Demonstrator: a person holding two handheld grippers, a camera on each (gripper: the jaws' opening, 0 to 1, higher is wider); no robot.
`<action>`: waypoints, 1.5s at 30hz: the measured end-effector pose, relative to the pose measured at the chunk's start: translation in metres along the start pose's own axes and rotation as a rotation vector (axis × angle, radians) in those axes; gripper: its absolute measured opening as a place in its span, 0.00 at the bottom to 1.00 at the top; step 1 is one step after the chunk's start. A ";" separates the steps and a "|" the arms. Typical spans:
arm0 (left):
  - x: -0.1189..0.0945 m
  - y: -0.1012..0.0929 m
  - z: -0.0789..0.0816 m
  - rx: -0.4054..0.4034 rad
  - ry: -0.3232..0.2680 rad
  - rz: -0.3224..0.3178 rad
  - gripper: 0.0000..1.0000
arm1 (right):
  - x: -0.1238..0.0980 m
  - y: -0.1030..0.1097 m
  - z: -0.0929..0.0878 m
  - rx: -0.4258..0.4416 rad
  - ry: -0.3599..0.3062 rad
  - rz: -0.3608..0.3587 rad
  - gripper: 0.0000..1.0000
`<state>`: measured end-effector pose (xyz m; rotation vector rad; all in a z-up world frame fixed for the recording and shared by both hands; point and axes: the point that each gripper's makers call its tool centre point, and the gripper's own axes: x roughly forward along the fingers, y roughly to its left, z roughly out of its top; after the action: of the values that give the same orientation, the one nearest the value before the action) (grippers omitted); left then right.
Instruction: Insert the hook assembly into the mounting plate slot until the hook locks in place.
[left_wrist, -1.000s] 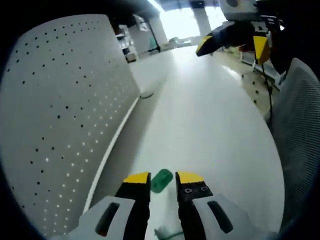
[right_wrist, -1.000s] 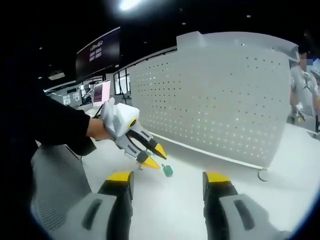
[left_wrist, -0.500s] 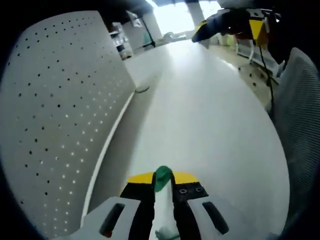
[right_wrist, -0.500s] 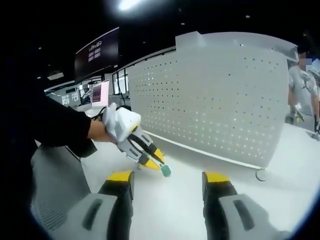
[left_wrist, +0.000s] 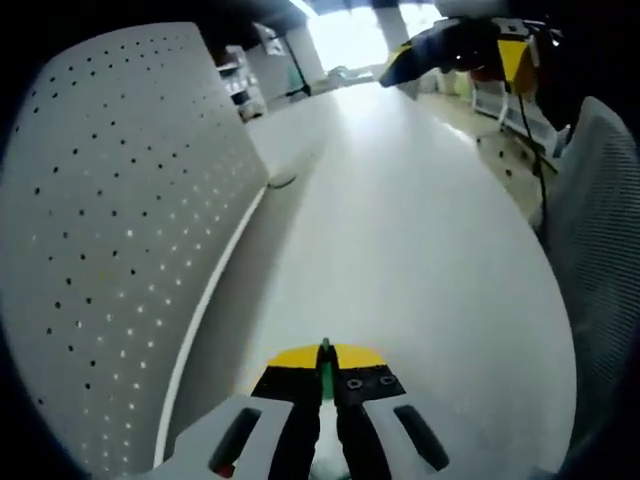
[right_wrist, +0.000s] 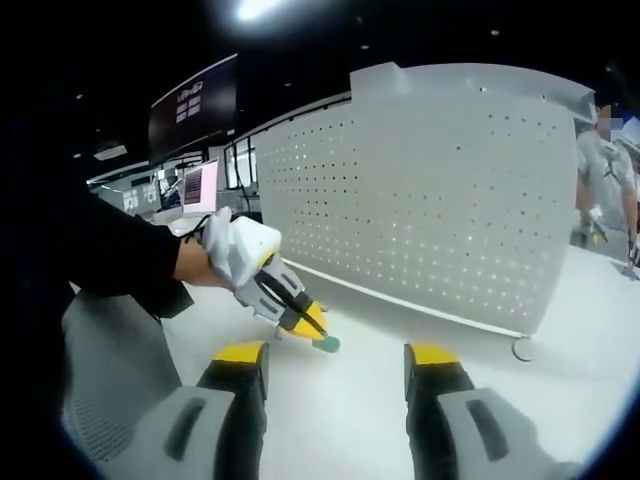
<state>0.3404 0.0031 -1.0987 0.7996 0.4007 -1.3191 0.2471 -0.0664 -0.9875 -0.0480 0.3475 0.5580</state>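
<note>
My left gripper is shut on the green hook assembly, of which a thin green edge shows between the yellow tips, low over the white table. In the right gripper view the left gripper sits left of centre with the green hook poking out of its tips, just above the table. The white perforated mounting plate stands upright along the left; in the right gripper view this plate is ahead. My right gripper hangs open with nothing between its fingers, and appears at the top right of the left gripper view.
A grey mesh chair back stands at the right of the left gripper view. A person's dark sleeve holds the left gripper. A small caster foot carries the plate's end. Another person stands at the far right.
My left gripper has come down around the green hook lying on the table and shut on it; its jaws went from apart to tight. The right gripper has stayed put.
</note>
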 end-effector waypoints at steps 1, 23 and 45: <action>0.000 0.000 0.001 -0.002 -0.002 0.001 0.03 | 0.000 0.000 0.000 -0.001 0.000 0.000 0.52; -0.044 0.010 0.048 -0.190 -0.222 0.122 0.02 | 0.003 0.009 0.007 -0.024 -0.006 0.026 0.52; -0.128 0.040 0.076 -0.417 -0.509 0.359 0.02 | 0.005 0.019 0.017 -0.051 -0.019 0.058 0.52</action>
<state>0.3352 0.0394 -0.9490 0.1586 0.1075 -1.0050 0.2465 -0.0457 -0.9727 -0.0821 0.3174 0.6244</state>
